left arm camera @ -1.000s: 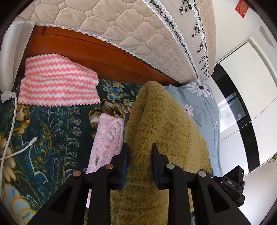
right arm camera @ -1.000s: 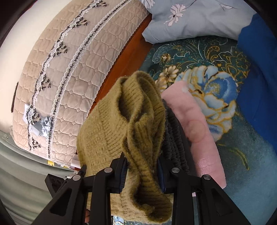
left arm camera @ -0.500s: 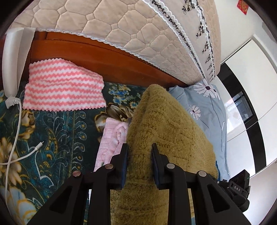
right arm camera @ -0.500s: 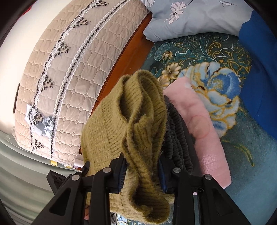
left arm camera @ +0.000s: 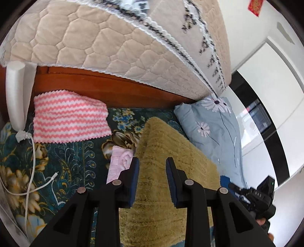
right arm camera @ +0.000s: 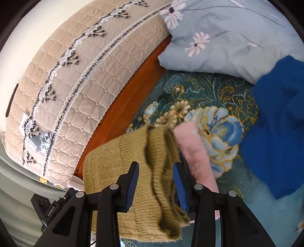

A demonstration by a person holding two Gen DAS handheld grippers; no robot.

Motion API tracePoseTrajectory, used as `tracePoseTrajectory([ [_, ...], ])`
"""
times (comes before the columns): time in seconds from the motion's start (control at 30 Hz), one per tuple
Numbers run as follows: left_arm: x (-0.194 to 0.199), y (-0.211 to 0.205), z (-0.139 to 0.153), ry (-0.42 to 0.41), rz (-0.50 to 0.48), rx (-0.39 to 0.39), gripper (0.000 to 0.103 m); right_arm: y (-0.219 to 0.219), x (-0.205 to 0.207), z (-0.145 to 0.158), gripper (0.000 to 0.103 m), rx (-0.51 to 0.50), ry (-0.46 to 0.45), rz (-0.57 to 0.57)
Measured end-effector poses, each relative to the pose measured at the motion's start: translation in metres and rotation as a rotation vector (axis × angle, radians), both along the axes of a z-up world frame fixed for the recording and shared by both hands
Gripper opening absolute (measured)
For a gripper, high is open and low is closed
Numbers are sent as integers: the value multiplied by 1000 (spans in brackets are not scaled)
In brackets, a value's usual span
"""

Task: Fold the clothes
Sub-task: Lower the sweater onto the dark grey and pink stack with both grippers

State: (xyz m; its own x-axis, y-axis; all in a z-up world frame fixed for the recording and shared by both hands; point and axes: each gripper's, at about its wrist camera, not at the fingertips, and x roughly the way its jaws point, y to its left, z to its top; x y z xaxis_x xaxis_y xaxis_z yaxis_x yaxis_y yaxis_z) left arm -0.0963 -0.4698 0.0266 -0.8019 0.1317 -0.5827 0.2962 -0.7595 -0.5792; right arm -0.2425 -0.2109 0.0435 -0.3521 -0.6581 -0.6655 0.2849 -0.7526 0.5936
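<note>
My two tongs, left (left arm camera: 152, 167) and right (right arm camera: 155, 171), both squeeze one fuzzy olive-green knitted sweater (left arm camera: 171, 171) beside one rolled pink towel (right arm camera: 195, 152).

Legible markings: one only. Black plastic gripper body (left arm camera: 261, 197), near right in the left wrist view: pale letters reading roughly "DAS", seen reversed. Red paper hanging (left arm camera: 255, 7) on the white wall, far right: gold characters, too blurred to read.

Floral pillow (left arm camera: 214, 129), charging cable (left arm camera: 32, 171), quilted headboard cover (left arm camera: 106, 39).
</note>
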Motion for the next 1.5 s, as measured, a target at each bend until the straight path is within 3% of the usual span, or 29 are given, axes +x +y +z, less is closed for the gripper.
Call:
tracePoseTrajectory([
  [0.17, -17, 35, 0, -113, -141, -167, 29, -81, 15, 7, 41, 186, 70, 200],
  [0.27, -23, 36, -16, -157, -141, -152, 29, -121, 22, -1, 41, 255, 102, 285],
  [0.37, -26, 28, -32, -171, -111, -110, 29, -147, 19, -5, 41, 292, 150, 286],
  [0.53, -29, 19, -46, -149, -78, -47, 29, -170, 1, -21, 41, 335, 84, 265],
  [0.73, -35, 12, -57, -121, -52, 16, 29, -182, -16, -36, 42, 359, 2, 259],
  [0.97, -36, 10, -63, -100, -22, 56, 29, -189, -21, -44, 42, 393, -24, 244],
  [1.2, -27, 9, -49, -94, -20, 85, 30, -178, 0, -26, 42, 368, 64, 191],
  [1.37, -15, 11, -38, -98, -39, 40, 30, -147, 34, -6, 42, 246, 125, 147],
  [1.5, -4, 20, -29, -115, -59, -73, 30, -126, 72, -10, 42, 207, 136, 143],
])
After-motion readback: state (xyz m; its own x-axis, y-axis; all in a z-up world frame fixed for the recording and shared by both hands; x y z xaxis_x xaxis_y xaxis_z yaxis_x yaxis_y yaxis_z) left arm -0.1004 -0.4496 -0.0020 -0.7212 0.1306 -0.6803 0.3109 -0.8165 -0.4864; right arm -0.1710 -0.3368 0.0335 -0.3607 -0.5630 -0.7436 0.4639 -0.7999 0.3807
